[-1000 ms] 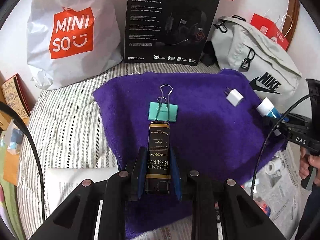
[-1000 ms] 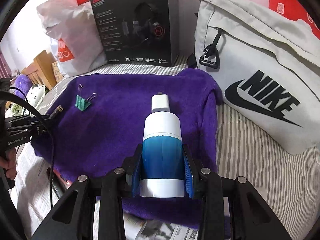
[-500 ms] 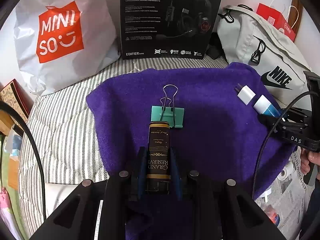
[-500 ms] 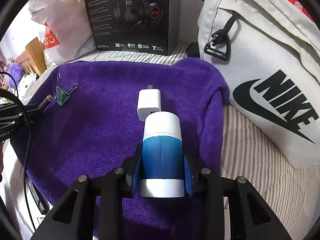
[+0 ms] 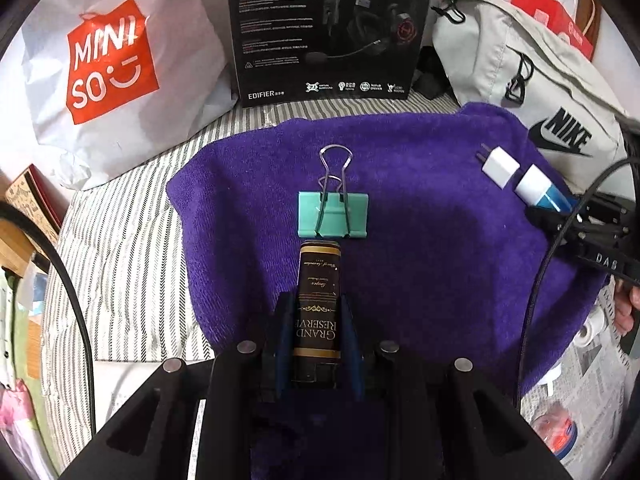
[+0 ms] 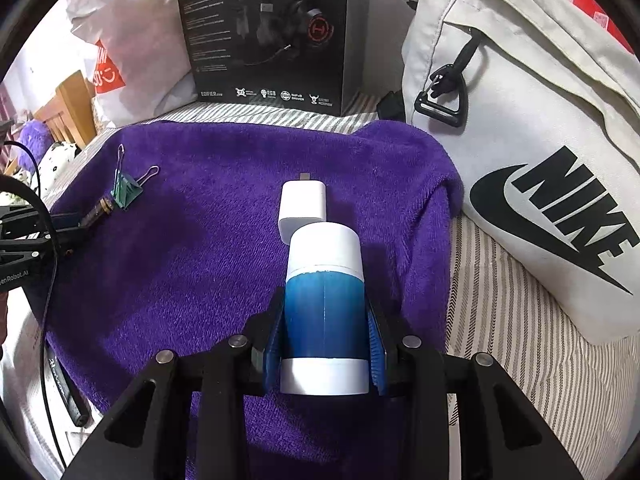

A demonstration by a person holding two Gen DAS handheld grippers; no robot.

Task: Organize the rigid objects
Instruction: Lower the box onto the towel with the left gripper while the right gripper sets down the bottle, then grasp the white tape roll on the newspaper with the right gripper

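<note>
A slim dark tube (image 5: pixel 319 276) with gold lettering is clamped in my left gripper (image 5: pixel 316 300), its tip just short of a teal binder clip (image 5: pixel 332 216) lying on the purple towel (image 5: pixel 420 240). My right gripper (image 6: pixel 324 304) is shut on a blue and white cylinder (image 6: pixel 324 272), whose white cap reaches the near edge of a white plug adapter (image 6: pixel 302 210). In the left wrist view the adapter (image 5: pixel 500 168) and the cylinder (image 5: pixel 540 192) lie end to end at the towel's right side. From the right wrist view the clip (image 6: pixel 126 194) and the left gripper (image 6: pixel 76 224) are at far left.
The towel lies on striped bedding (image 5: pixel 120 260). Behind it stand a white Miniso bag (image 5: pixel 112 80), a black headset box (image 5: pixel 328 28) and a grey Nike bag (image 6: pixel 540 140). Newspaper (image 5: pixel 592 360) lies off the towel's right edge, and a hand (image 5: pixel 628 312) shows there.
Both grippers have come forward and down over the towel. The tube's tip now sits close to the clip, and the cylinder's cap has closed up to the adapter.
</note>
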